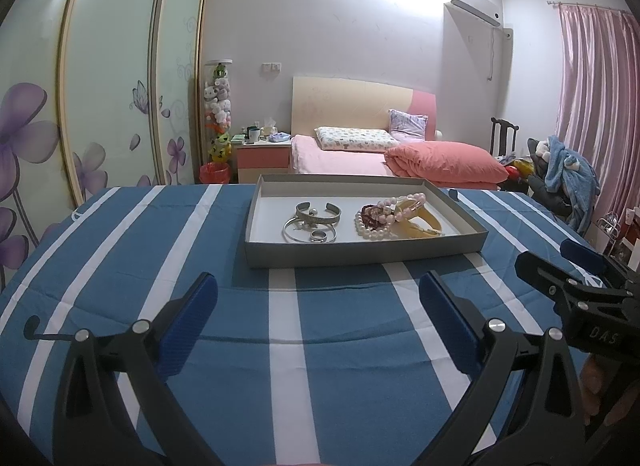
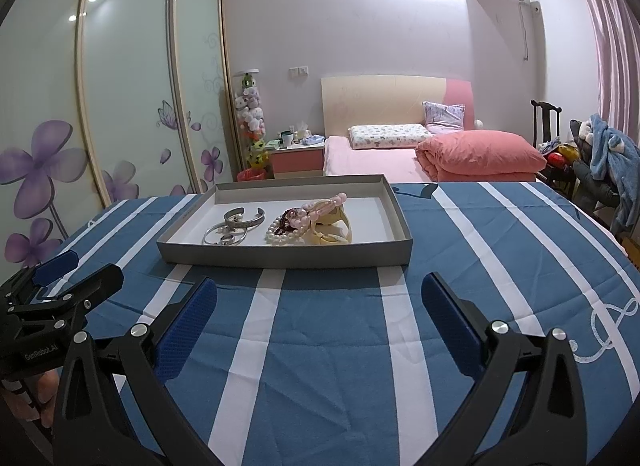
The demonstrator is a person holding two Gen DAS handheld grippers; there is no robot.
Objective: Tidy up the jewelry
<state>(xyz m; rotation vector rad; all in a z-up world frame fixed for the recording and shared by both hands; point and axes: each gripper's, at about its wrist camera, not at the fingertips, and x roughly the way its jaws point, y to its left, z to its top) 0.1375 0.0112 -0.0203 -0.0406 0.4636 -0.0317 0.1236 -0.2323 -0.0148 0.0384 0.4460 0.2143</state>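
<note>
A shallow grey tray (image 1: 360, 256) with a white floor sits on the surface, which is covered by a blue cloth with white stripes (image 1: 340, 346). All the jewelry lies inside this 1 tray, in 2 clusters. Toward its left half sit a wide silver cuff (image 1: 318, 213), a thin silver bangle (image 1: 298, 234) lying flat and touching the cuff, and a small silver ring (image 1: 319, 235) within the bangle's loop. Toward the middle is a tangle: a white pearl strand (image 1: 370, 227), a pink bead strand (image 1: 400, 207) draped over it, a dark red bead piece (image 1: 370, 210) between them, and a pale yellow bangle (image 1: 424, 221) beneath and to the right. The tray's right end is bare.

The left tool (image 1: 318, 322) is spread wide, nothing between its blue pads, hovering over the cloth just short of the tray's near wall. The right tool (image 2: 320, 322) is likewise spread and empty, aimed at the tray's right part.

The left wrist view shows the right tool's side at its right edge, with part of a hand below it. The right wrist view instead catches the left tool at its left edge and a white looping motif (image 2: 608, 330) on the cloth. Both show a bed (image 2: 380, 159) with a pink duvet behind the surface.
</note>
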